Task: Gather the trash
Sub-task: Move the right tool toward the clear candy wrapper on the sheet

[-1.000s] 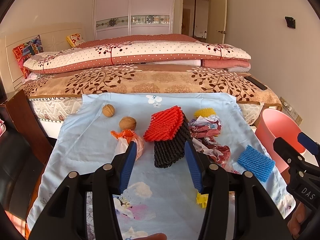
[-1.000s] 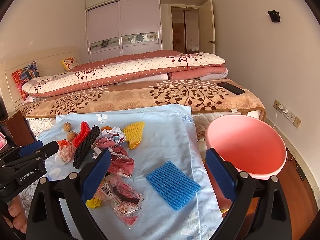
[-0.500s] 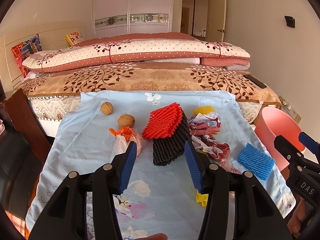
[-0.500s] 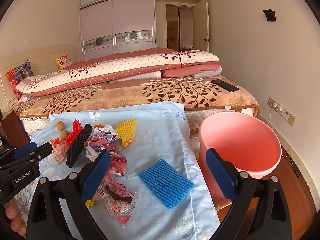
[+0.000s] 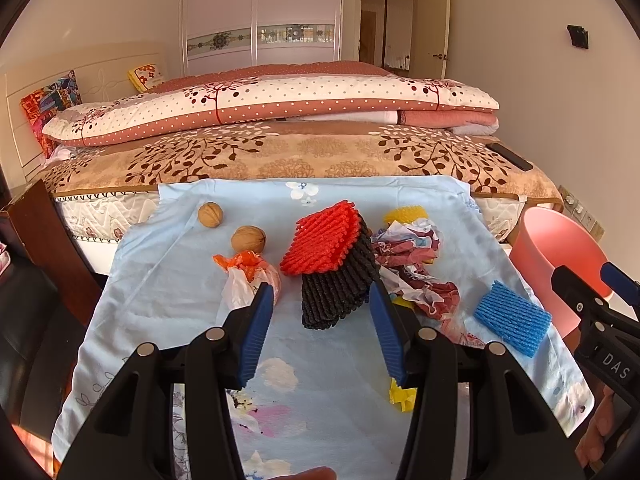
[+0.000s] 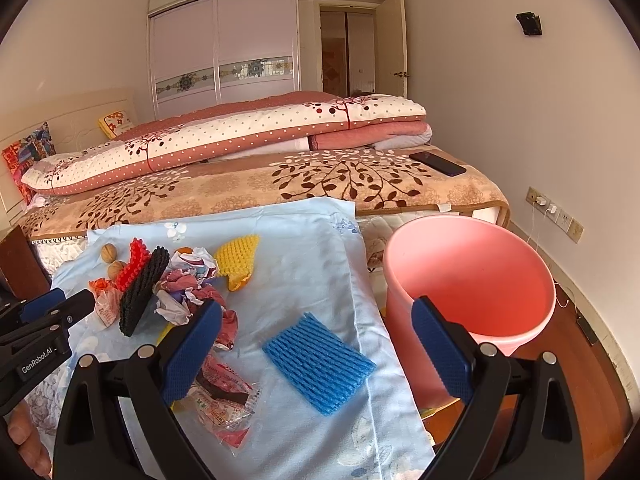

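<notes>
Your left gripper [image 5: 322,304] hangs with jaws apart, framing the near end of the black foam net [image 5: 336,292] under the red net [image 5: 324,240]. Your right gripper [image 6: 316,340] gapes wide above the blue net [image 6: 318,360], near the cloth's [image 6: 304,248] right edge; the pink bucket [image 6: 472,280] stands just beyond that edge.

The left claw [image 5: 322,320] is wide open, with its two blue pads far apart and nothing between them. The right claw [image 6: 316,344] is wide open too and holds nothing. Both claws point forward, side by side.
</notes>
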Tool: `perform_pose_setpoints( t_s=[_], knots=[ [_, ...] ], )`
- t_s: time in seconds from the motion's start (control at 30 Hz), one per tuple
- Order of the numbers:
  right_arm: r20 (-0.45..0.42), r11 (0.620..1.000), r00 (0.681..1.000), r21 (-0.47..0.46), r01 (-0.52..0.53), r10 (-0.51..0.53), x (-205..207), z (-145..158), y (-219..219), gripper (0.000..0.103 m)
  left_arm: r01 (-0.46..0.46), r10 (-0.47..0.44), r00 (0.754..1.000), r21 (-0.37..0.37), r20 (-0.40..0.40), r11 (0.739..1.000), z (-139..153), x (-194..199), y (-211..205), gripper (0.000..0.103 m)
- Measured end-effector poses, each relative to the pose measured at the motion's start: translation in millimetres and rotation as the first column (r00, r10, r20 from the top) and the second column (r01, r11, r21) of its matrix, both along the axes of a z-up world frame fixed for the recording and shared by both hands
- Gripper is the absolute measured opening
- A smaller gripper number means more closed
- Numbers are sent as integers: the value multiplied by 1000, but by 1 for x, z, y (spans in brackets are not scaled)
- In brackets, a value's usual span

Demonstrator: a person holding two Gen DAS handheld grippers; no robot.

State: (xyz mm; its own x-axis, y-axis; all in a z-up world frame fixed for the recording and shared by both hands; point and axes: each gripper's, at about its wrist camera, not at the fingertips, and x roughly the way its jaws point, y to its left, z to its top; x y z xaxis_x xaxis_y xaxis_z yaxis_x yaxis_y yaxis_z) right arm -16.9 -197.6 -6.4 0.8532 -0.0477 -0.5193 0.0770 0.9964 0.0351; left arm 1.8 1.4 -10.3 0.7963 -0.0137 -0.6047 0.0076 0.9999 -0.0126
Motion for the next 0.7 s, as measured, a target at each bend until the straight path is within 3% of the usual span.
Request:
perform_pose_setpoints(
  t_s=[0.7],
  knots=[
    [-24, 1000, 1000, 13, 10, -9, 3, -6, -7, 94, 42, -42, 999, -8, -6, 999, -2, 0, -6, 51]
  ],
)
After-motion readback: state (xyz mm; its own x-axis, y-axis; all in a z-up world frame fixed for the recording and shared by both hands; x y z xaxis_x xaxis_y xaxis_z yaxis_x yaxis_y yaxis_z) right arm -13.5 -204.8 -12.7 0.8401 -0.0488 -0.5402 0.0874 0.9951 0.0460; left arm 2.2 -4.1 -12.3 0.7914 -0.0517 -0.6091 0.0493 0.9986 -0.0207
